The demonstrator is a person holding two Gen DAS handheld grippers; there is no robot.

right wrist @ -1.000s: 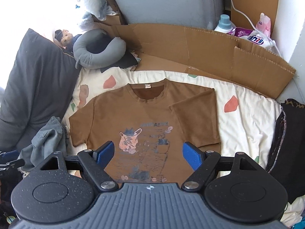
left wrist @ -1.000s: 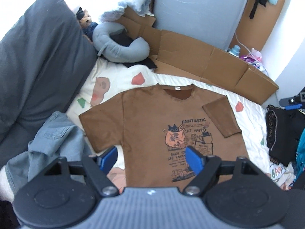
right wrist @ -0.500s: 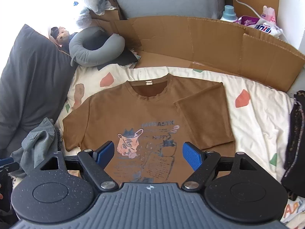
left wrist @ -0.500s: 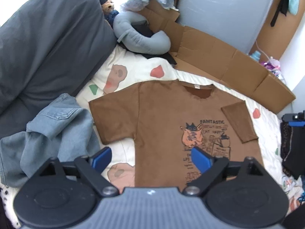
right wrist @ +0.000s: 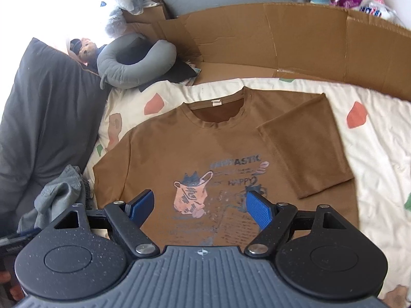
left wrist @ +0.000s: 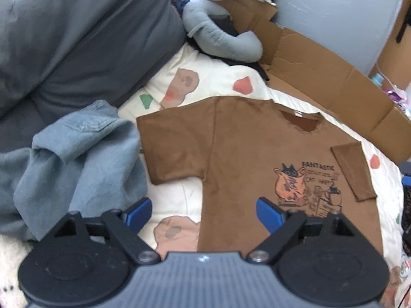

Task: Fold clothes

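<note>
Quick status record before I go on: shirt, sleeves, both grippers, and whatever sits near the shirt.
surface: patterned bedsheet
garment: brown T-shirt, lying flat, print side up
sleeves: one folded in over the chest; the other spread out flat
left gripper: open, nothing between the pads, above the shirt's side edge
right gripper: open, nothing held, above the print
nearby: denim garment crumpled beside the spread sleeve
fold progress: body not yet folded

Grey neck pillow (right wrist: 133, 64) beside dark cushion (right wrist: 43, 118), cardboard sheets (right wrist: 295, 38) behind patterned bedsheet (right wrist: 380, 154)
</note>
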